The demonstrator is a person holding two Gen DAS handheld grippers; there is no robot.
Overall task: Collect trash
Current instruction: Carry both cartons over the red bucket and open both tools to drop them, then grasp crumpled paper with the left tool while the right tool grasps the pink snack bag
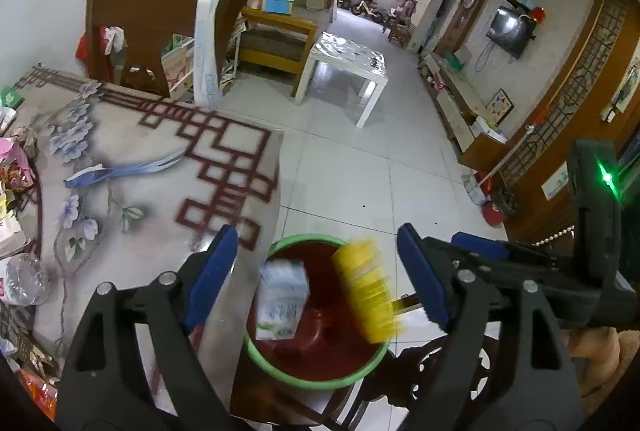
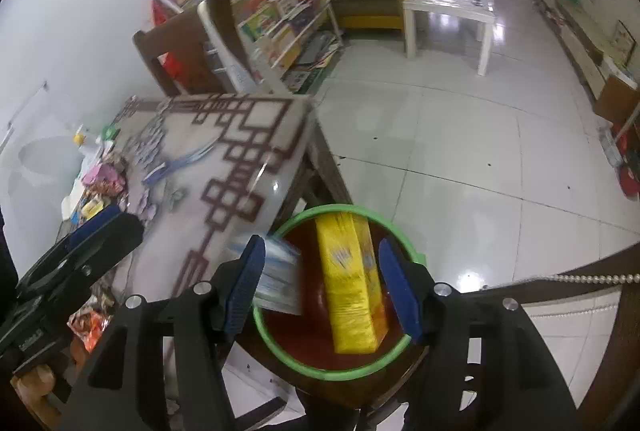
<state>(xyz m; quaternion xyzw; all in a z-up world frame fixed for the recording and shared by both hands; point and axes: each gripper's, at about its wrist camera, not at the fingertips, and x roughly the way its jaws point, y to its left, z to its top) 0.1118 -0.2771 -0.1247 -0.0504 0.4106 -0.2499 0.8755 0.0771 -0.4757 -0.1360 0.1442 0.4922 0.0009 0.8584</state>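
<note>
A dark red bin with a green rim stands on a dark wooden chair beside the table. A white-and-blue carton and a yellow carton, both motion-blurred, are over or inside the bin mouth. My left gripper is open and empty right above the bin. My right gripper is open and empty above the bin too; it also shows in the left wrist view.
The table with a patterned cloth holds a blue strap, a crushed clear bottle and wrappers along its left edge. A wooden chair, a bookshelf, a white side table and tiled floor lie beyond.
</note>
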